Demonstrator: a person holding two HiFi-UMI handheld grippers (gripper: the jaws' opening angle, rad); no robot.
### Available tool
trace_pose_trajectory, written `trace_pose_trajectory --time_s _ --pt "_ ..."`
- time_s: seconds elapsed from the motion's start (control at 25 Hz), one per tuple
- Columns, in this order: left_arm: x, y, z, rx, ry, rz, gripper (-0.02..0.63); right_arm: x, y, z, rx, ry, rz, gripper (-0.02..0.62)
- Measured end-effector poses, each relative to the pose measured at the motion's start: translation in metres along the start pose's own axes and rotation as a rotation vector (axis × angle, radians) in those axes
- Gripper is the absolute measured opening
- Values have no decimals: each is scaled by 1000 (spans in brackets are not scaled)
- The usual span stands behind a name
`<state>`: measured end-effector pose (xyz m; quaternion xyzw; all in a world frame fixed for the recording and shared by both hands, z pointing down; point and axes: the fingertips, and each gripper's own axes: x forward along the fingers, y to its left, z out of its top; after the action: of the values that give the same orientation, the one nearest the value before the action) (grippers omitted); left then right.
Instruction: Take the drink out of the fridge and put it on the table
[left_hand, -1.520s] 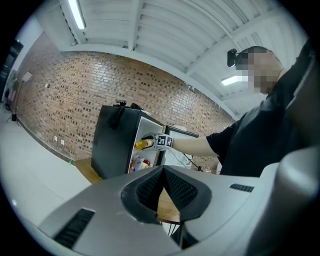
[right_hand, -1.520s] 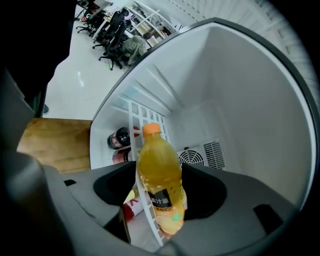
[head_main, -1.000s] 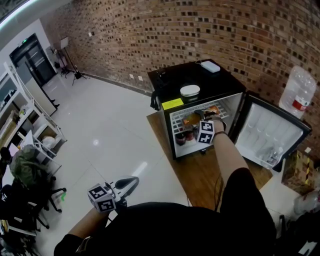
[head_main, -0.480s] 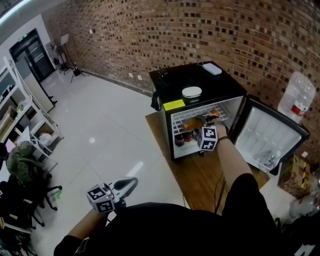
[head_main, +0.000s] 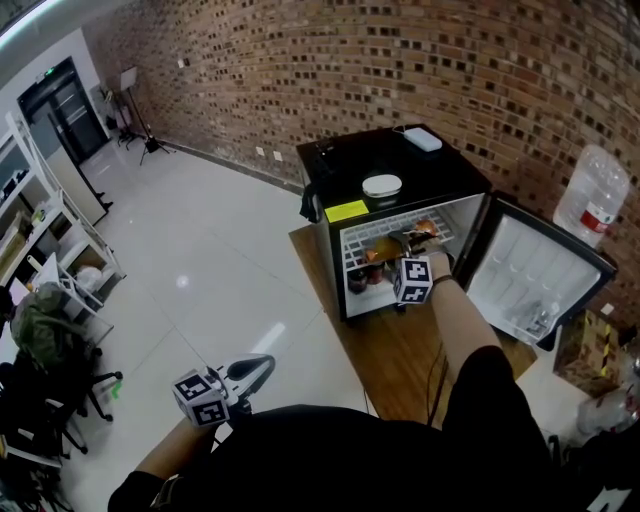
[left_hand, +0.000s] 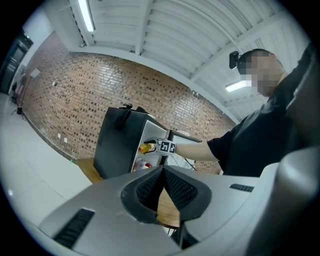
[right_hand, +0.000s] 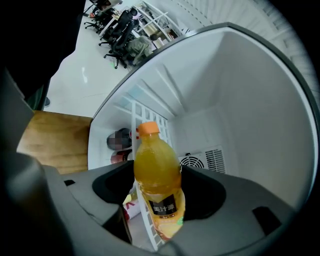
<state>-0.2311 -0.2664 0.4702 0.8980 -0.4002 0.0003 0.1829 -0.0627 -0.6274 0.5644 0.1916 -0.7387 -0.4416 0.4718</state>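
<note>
Brick-walled room (head_main: 450, 60) w/ glossy white tile floor (head_main: 220, 270). At approx. 1 o'clock of the head view, a small black mini fridge (head_main: 350, 165) stands on a light wooden top (head_main: 385, 350), its door (head_main: 545, 265) swung open toward 3 o'clock.

Step in hand: the grasp inside the fridge. The right gripper (head_main: 403, 245) reaches into the upper compartment. Its jaws have just eased a touch wider, w/ the clear plastic bottle of orange juice (right_hand: 156, 170) btwn them. Pads meet both flanks, so it reads as clamped on the bottle. The left gripper (left_hand: 162, 172) sits low at 7 o'clock of the head view, jaws together, nothing in them, well apart from the fridge.

Bottle axis: in the right gripper view the orange cap points to 12 o'clock and the base to 6, leaning slightly toward 5. The white wire shelf (right_hand: 145, 125) runs alongside it, so prob. the bottle lies on its side on that shelf, long axis across the fridge.

Next move, by my read: firm up the grip, draw the bottle straight out toward 6 o'clock clear of shelf and door, turn it cap-up, then set it down. Whether the wooden top is the table meant, can't tell.
</note>
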Motion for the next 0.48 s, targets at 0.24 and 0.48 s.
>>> trace_pose_trajectory --time_s 0.24,0.48 --pt "1 -2 -2 -10 -2 -7 -6 -20 -5 12 82 -74 -67 305" --pt "5 -5 0 -13 -9 -21 -6 -56 -29 16 287 -185 -161 301"
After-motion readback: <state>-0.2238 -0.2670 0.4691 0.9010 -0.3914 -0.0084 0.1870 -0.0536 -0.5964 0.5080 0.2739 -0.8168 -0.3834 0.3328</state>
